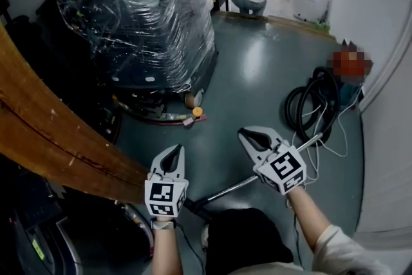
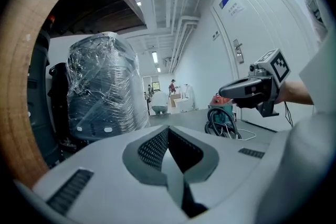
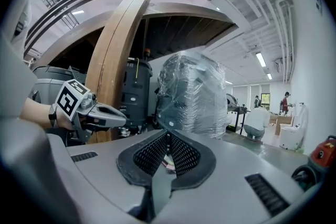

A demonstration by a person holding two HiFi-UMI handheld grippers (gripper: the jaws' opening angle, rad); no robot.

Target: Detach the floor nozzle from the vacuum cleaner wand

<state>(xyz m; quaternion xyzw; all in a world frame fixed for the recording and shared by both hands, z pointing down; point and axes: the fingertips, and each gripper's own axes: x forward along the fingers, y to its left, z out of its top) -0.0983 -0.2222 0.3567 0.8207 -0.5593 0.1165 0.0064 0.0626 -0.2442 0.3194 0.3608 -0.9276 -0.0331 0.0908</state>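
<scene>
Chrome wand on the floor; neither gripper on it yet

Chrome wand (image 1: 257, 178) lies slantwise on the grey floor (image 1: 257, 74) just in front of the person; its far end runs toward the coiled hose (image 1: 309, 100) and the red vacuum cleaner (image 2: 218, 99) by the wall; its near end meets a dark piece, probably the floor nozzle (image 1: 195, 205), partly hidden, so the joint cannot be made out.

Step, as I judge it: the approach; nothing gripped, nozzle not yet detached. Next move calls for both sets of fingers to part, one hand to pin the wand, the other to take the nozzle neck and pull or twist it free; any release catch is not visible.

Left gripper (image 1: 175, 150) hangs above the nozzle end, fingers (image 2: 157, 147) pressed together on nothing. Right gripper (image 1: 248, 134) is held over mid-wand, apart from it, fingers (image 3: 152, 155) likewise closed and empty. Both point forward, near level, forearms reaching out side by side.
</scene>
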